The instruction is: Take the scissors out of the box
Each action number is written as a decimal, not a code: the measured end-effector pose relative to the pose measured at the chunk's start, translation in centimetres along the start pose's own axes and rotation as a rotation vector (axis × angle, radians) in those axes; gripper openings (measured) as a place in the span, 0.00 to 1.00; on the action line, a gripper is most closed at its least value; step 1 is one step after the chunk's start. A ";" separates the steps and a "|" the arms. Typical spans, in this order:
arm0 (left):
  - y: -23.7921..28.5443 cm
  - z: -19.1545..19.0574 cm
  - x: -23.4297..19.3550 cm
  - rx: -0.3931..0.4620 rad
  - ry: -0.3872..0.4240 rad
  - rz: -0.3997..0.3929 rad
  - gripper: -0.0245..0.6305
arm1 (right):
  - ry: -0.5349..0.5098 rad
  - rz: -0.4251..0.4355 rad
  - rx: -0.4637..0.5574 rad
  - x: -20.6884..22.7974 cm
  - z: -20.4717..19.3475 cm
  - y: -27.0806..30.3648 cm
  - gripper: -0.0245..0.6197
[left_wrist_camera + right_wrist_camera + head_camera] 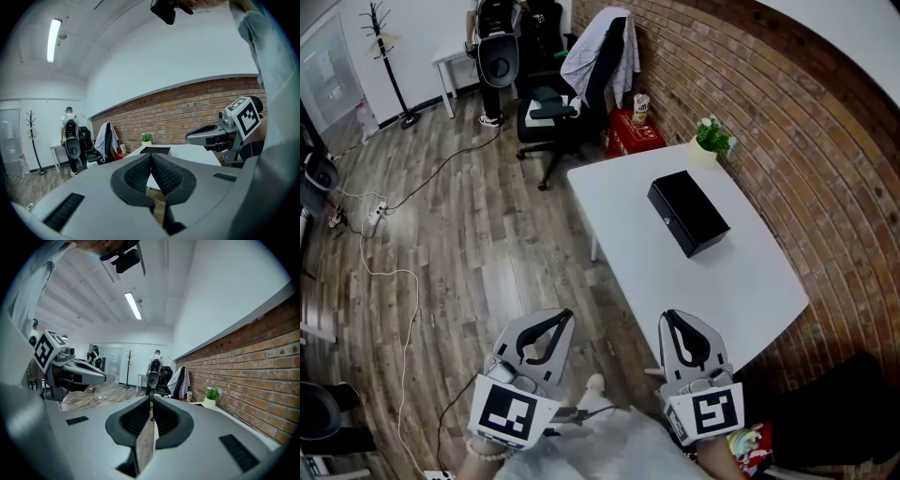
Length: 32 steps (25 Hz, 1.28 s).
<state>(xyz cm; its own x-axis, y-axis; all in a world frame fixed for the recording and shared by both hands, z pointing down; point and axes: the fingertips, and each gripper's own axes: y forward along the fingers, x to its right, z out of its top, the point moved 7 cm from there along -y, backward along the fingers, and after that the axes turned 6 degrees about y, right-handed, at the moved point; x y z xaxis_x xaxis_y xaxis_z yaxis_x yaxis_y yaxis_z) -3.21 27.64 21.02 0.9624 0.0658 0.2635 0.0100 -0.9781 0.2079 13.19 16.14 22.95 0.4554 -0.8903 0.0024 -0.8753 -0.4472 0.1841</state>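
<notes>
left gripper [563, 319]: jaws pressed together at the tips, nothing held. in the left gripper view the two black pads meet along one line [151, 155] with no gap and nothing between them. it hangs over the wooden floor, off the desk's [628, 253] near left edge

right gripper [671, 318]: jaws also fully together and empty; the right gripper view shows the pads touching at the tips [151, 400]. it sits just at the desk's near corner

black box [689, 214]: rests flat on the white desk, lid on, well apart from both grippers. it lies ahead of the jaws and to their right. its long axis runs from far-left to near-right in the head view, slanted across the desk. the right gripper is judged the nearer one and has the shorter reach. the left gripper view shows the box [154, 150] straight beyond its jaw tips

scissors: not visible in any view; presumed inside the closed box, so the lid has to come off before any grasp

writing: a small pale mark on the box's left side face [668, 221] is too small to read. the gripper cubes carry only black-and-white square markers, no text
</notes>
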 end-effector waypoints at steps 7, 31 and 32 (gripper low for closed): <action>5.1 0.2 -1.7 0.002 -0.003 -0.014 0.07 | 0.015 -0.003 -0.009 3.5 0.0 3.4 0.12; 12.1 2.9 0.1 0.025 0.038 -0.101 0.07 | 0.070 -0.082 0.010 9.4 -0.4 3.1 0.12; 12.6 3.0 0.3 0.029 0.045 -0.113 0.07 | 0.072 -0.094 0.011 9.7 -0.5 3.0 0.12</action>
<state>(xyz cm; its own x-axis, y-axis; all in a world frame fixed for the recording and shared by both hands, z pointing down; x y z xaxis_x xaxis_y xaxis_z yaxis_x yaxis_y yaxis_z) -2.02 14.72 20.88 0.9414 0.1841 0.2824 0.1260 -0.9691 0.2119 15.07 6.20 24.01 0.5456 -0.8362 0.0560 -0.8297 -0.5297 0.1761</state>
